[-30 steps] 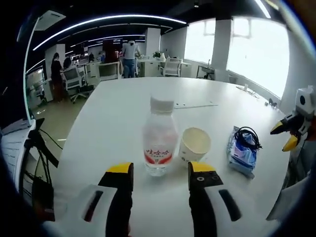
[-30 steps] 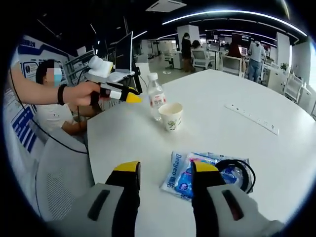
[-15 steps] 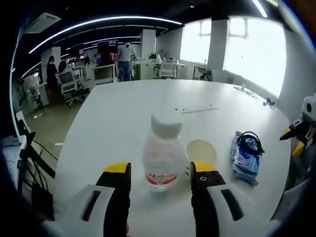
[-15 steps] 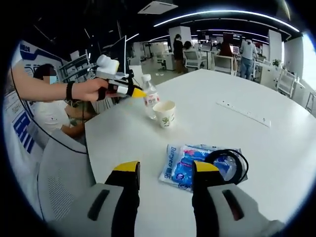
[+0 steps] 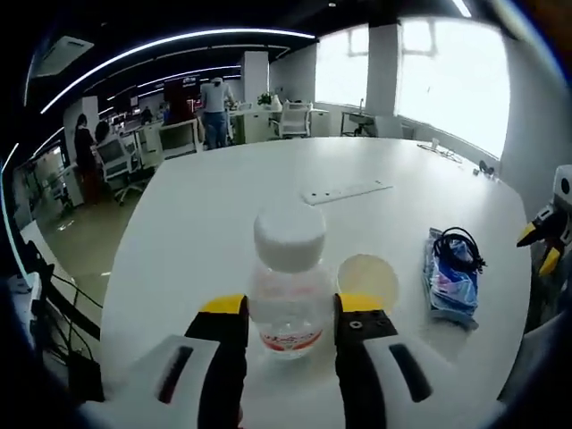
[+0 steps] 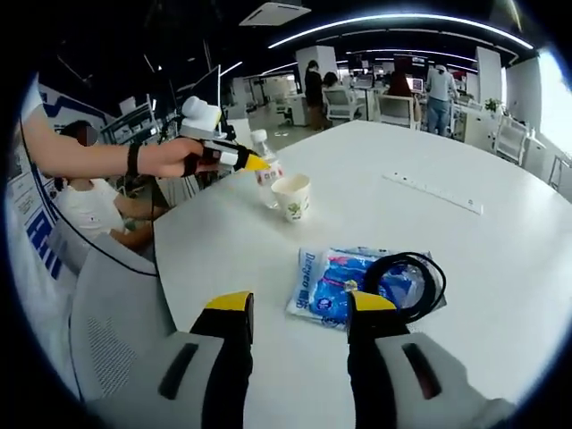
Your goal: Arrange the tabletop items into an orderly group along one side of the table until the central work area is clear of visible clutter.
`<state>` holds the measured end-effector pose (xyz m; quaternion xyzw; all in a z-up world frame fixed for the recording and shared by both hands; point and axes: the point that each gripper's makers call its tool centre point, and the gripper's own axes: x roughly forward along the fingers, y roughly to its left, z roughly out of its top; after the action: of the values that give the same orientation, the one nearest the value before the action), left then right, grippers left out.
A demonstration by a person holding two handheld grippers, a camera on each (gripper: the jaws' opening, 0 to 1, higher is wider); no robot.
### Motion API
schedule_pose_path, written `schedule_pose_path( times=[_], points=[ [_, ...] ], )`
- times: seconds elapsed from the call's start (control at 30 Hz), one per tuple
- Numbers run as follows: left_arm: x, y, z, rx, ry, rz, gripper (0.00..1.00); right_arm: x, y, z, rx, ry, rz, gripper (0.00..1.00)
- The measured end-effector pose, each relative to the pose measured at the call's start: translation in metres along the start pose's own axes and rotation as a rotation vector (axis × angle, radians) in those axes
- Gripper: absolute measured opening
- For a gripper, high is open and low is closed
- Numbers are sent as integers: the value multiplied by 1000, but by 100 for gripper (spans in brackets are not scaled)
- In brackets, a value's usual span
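Clear plastic water bottle w/ white cap (image 5: 290, 290) stands upright btwn my left claw (image 5: 290, 315) jaws, spread either side, not yet pinching; paper cup (image 5: 367, 279) just right, on white counter (image 5: 214, 206).

1. The bottle (image 5: 290, 286), between the left gripper's fingers (image 5: 223, 344), wore a red-and-white label whose print was too blurred to read.
2. The blue packet (image 6: 344, 284), just beyond the right gripper's fingers (image 6: 231, 326), bore blue lettering along its near edge, too small to make out.
3. The cup (image 6: 291, 197), far beyond those fingers, had a small green mark, unreadable.
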<state>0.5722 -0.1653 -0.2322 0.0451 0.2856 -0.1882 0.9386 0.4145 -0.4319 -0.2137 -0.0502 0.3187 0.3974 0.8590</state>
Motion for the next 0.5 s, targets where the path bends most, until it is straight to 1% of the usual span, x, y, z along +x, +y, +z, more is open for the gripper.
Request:
schedule_pose_path(
  times=[0.07, 0.13, 0.37, 0.5],
  points=[
    [0, 1, 0, -27, -2, 9, 37, 0, 0, 0, 5, -3, 0, 40],
    [0, 2, 0, -23, 2, 20, 36, 0, -1, 0, 8, -4, -1, 40],
    [-1, 4, 0, -70, 16, 99, 36, 2, -2, 1, 19, -9, -2, 39],
    [-1, 1, 1, -90, 23, 126, 36, 4, -1, 1, 18, -9, -1, 39]
  ],
)
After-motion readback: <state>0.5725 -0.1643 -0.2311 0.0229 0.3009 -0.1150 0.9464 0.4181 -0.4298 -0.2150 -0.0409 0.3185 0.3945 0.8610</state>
